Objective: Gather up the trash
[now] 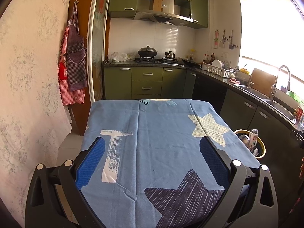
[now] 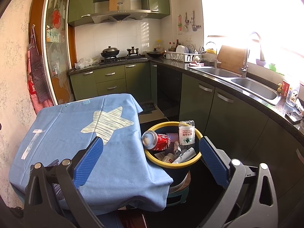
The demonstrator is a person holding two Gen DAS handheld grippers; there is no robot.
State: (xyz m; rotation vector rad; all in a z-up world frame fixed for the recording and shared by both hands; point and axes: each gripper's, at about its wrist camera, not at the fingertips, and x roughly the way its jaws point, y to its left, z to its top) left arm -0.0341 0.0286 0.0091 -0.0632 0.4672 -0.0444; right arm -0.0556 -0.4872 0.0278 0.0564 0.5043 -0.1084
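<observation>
Both tongs, left (image 1: pixel 152 163) and right (image 2: pixel 150 158), hang spread and empty, while the red can (image 2: pixel 156 140) perched on the bin's yellow rim (image 2: pixel 161 125) beside the tabletop (image 2: pixel 62 131) may topple out if nudged.

Beyond the fingers stands a table under a blue star-printed cloth (image 1: pixel 152 133), with olive-green kitchen cabinets (image 1: pixel 146 81) and a white tiled wall (image 1: pixel 152 38) farther on, checked aprons (image 1: pixel 74 60) hanging far left, and a glaring sunlit window (image 1: pixel 269 24) to the right above a steel double sink (image 2: pixel 247 83).
</observation>
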